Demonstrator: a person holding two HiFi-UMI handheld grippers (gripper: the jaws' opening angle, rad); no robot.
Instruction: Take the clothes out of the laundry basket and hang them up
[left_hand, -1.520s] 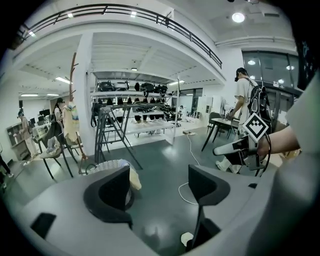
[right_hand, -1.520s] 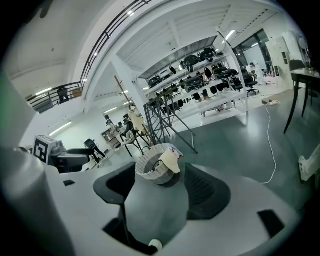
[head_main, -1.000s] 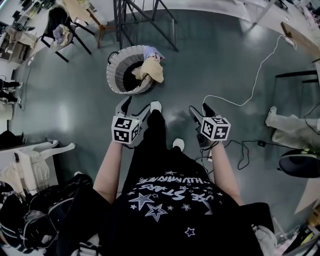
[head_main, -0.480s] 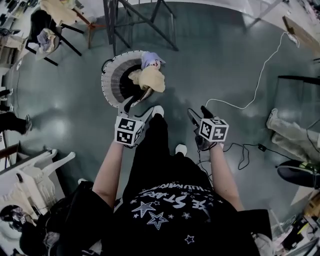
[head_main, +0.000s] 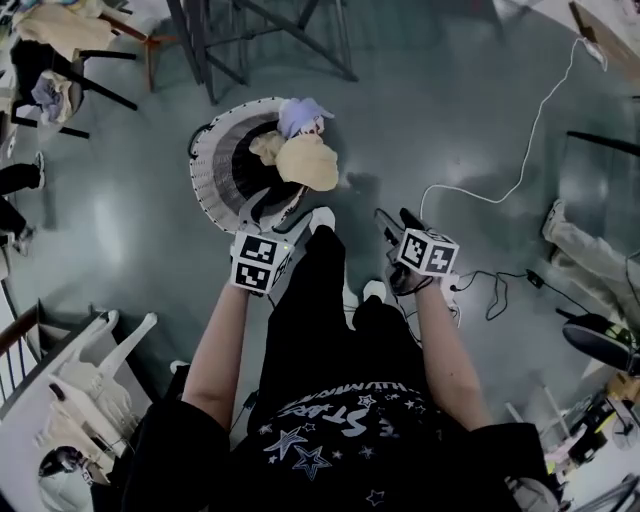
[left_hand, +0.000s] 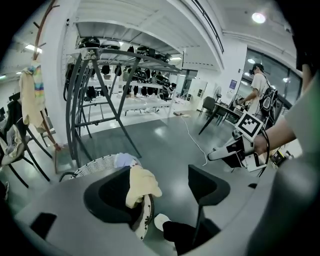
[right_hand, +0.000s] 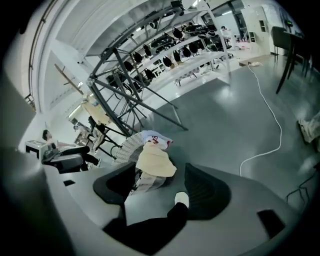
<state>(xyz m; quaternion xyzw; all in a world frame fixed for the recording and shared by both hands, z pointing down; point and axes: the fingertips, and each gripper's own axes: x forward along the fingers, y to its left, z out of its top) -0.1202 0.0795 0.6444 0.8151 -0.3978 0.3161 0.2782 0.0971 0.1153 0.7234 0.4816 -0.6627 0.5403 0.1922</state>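
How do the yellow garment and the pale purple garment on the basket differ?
The yellow garment looks larger than the pale purple garment. The yellow garment is plain; the pale purple garment shows red print. Both hang over the laundry basket's rim, side by side.

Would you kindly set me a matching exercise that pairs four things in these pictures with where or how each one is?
Things:
1. laundry basket
2. cream garment
3. white cable
4. left tool

Places or states:
A. jaws apart, holding nothing
B. trails across the floor on the right
C. stands on the floor by the metal rack
D. draped over the basket's rim

Pairs: 1-C, 2-D, 3-B, 4-A.
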